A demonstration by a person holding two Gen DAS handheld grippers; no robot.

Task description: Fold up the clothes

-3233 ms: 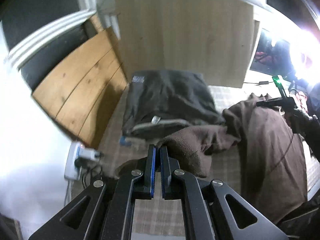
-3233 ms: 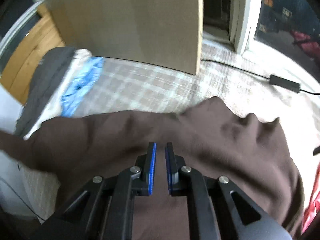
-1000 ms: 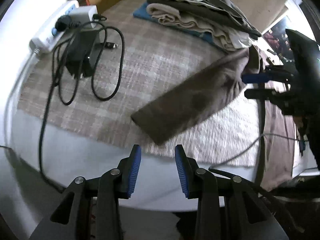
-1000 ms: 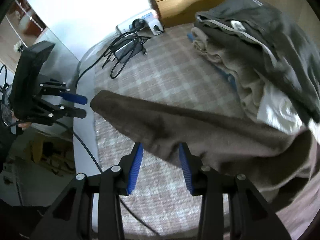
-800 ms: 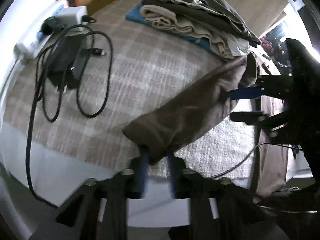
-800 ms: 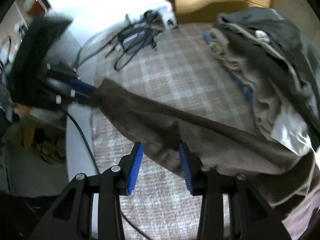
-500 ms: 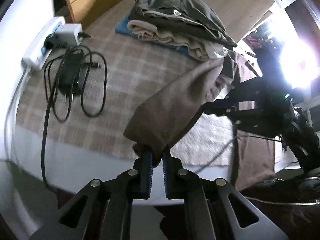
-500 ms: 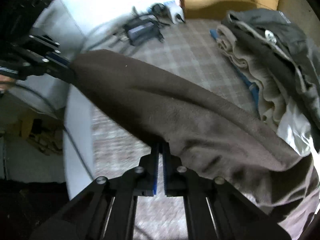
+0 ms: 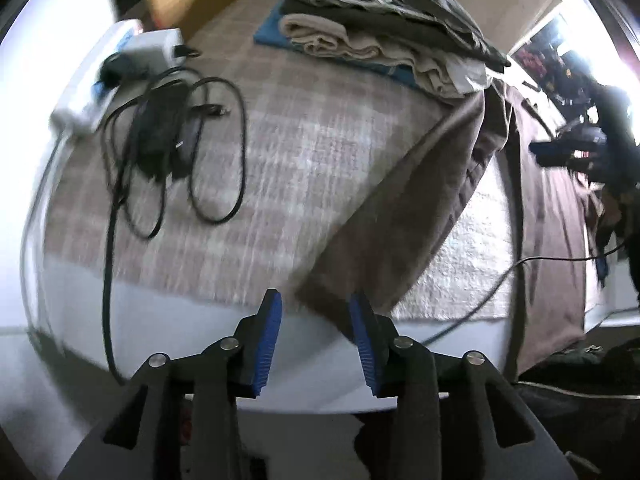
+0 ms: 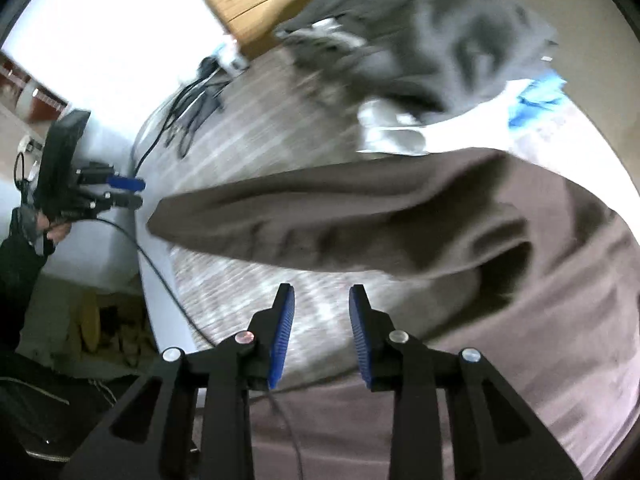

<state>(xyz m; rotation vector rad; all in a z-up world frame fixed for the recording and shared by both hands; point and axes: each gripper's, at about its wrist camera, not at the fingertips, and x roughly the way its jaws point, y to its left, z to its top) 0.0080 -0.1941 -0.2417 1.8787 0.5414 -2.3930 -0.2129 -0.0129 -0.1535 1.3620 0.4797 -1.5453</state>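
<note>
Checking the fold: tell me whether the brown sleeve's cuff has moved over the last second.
Yes. The brown sleeve's cuff has slid off the plaid blanket towards the bed edge, away from the charger cable, beside the opening left tongs.

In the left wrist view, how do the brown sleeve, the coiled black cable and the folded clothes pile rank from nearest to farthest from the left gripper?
1. Brown sleeve: its end lies just ahead of the left gripper, whose fingers are opening, by the right finger.
2. Coiled black cable: farther out, on the left.
3. Folded clothes pile: farthest, at the top.
</note>
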